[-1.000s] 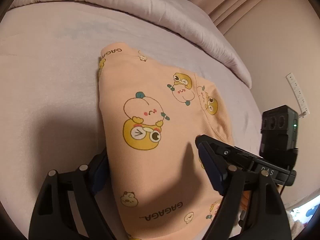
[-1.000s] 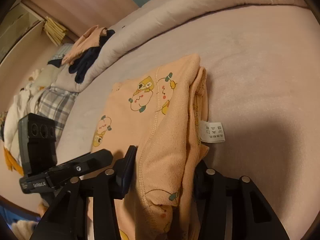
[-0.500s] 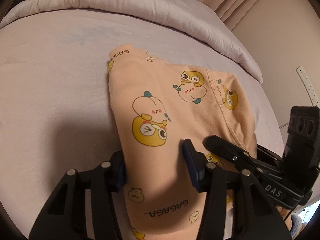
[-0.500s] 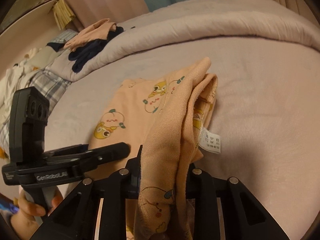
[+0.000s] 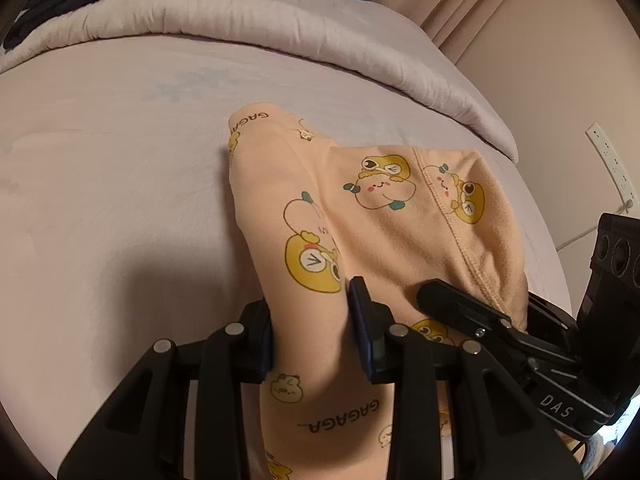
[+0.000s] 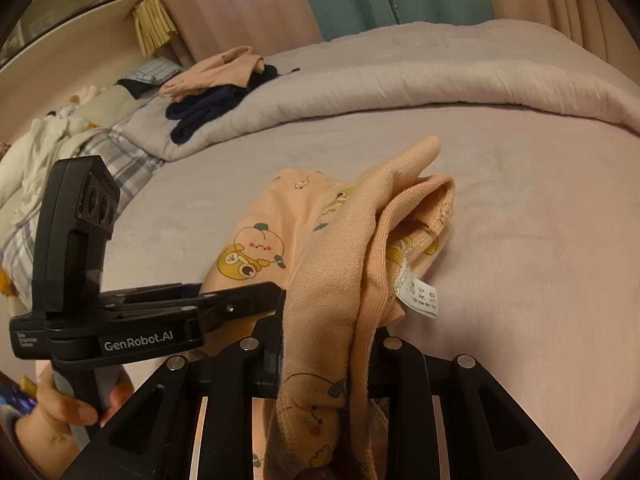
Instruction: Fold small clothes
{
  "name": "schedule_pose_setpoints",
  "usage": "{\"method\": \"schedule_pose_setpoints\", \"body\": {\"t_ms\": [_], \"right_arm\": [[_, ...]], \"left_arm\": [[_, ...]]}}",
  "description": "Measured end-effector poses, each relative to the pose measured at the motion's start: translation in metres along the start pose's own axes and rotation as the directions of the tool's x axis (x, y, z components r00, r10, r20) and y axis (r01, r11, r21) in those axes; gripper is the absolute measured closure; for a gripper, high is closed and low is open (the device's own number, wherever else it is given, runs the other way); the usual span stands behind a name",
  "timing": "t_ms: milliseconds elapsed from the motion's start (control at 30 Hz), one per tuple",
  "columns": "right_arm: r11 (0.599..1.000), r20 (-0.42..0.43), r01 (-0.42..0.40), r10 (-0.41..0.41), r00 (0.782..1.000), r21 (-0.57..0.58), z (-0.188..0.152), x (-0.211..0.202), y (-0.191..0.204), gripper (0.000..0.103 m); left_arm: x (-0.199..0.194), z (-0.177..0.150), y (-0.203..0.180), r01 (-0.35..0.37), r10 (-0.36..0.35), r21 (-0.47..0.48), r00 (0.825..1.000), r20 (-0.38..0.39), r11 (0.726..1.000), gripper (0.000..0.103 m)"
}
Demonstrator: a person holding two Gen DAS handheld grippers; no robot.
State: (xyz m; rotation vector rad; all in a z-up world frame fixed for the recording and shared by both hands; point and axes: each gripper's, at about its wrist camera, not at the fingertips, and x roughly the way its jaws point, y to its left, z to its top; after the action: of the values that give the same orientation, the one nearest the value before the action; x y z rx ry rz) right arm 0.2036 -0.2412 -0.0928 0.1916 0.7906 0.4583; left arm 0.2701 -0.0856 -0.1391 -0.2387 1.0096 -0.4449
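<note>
A small peach garment (image 5: 380,216) printed with cartoon ducks lies on the pale pink bed sheet (image 5: 100,200). In the left wrist view my left gripper (image 5: 310,320) is closing its jaws on the garment's near left edge. The fabric bunches between its pads. The right gripper's finger (image 5: 452,304) rests on the hem to the right. In the right wrist view my right gripper (image 6: 328,332) is shut on the garment's (image 6: 340,248) ribbed edge, which stands up in a fold with a white care label (image 6: 420,298) hanging from it. A hand holds the left gripper (image 6: 240,296) beside it.
A rolled lilac duvet (image 5: 280,28) crosses the bed behind the garment. On it lies a pile of peach and dark clothes (image 6: 216,84), with plaid bedding (image 6: 100,148) further left. A wall with a white power strip (image 5: 612,160) is at the right.
Both grippers have closed on the garment's near edge and risen a little. The fabric that lay flat now bunches and stands up between the jaws.
</note>
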Motion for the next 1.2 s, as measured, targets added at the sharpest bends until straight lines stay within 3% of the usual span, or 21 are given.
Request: {"method": "schedule_pose_setpoints", "body": {"t_ms": [667, 1200], "right_arm": [[0.995, 0.054, -0.057, 0.062, 0.997, -0.087, -0.037, -0.065, 0.053, 0.076], [0.977, 0.075, -0.092, 0.108, 0.991, -0.19, -0.056, -0.093, 0.096, 0.076]], "left_arm": [[-0.085, -0.069, -0.039, -0.082, 0.075, 0.087, 0.994, 0.083, 0.993, 0.07], [-0.151, -0.112, -0.038, -0.108, 0.098, 0.063, 0.983, 0.154, 0.992, 0.071]]}}
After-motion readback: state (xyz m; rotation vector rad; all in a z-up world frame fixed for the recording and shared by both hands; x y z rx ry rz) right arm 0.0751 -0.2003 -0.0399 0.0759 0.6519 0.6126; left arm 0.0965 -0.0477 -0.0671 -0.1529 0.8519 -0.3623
